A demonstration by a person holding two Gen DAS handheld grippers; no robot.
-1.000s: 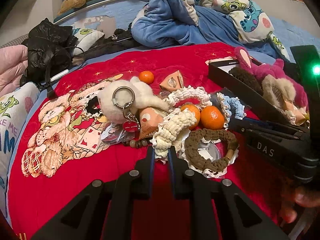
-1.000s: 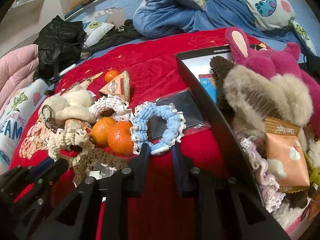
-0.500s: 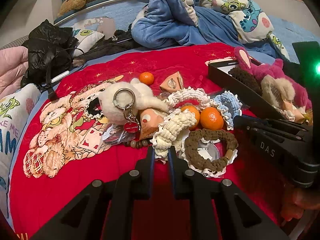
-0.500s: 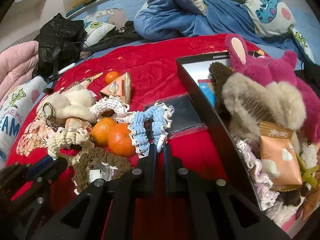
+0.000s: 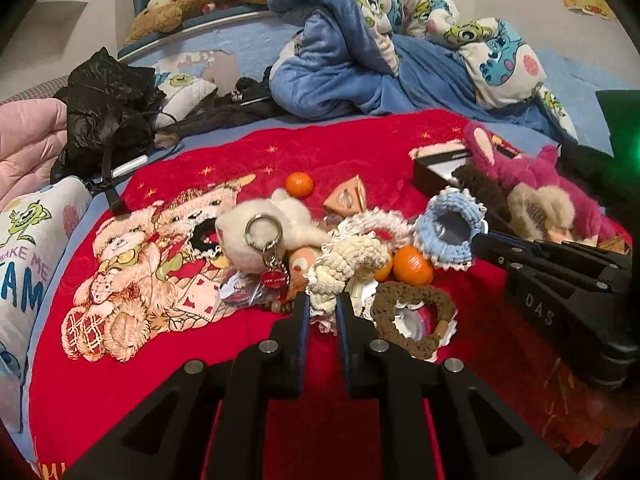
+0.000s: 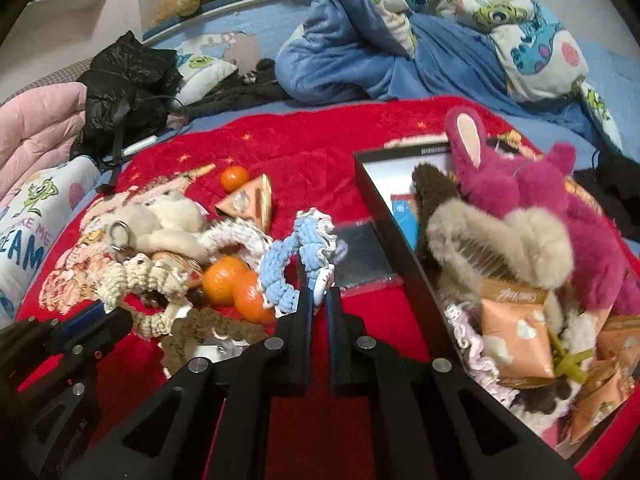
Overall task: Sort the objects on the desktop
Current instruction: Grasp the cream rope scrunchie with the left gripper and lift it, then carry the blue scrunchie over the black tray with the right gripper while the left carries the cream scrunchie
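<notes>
My right gripper is shut on a blue crocheted scrunchie and holds it lifted off the red blanket; it also shows in the left wrist view. My left gripper is shut on a cream crocheted scrunchie that still rests in the pile. Beside them lie two oranges, a brown scrunchie, a white plush keychain and a small orange. A black box on the right holds a pink plush and snack packs.
A triangular snack pack and a clear sleeve lie on the red blanket. A blue quilt, a black bag and a pink jacket crowd the back and left.
My right gripper has closed on the blue scrunchie and raised it toward the box. My left gripper stays shut on the cream scrunchie.
</notes>
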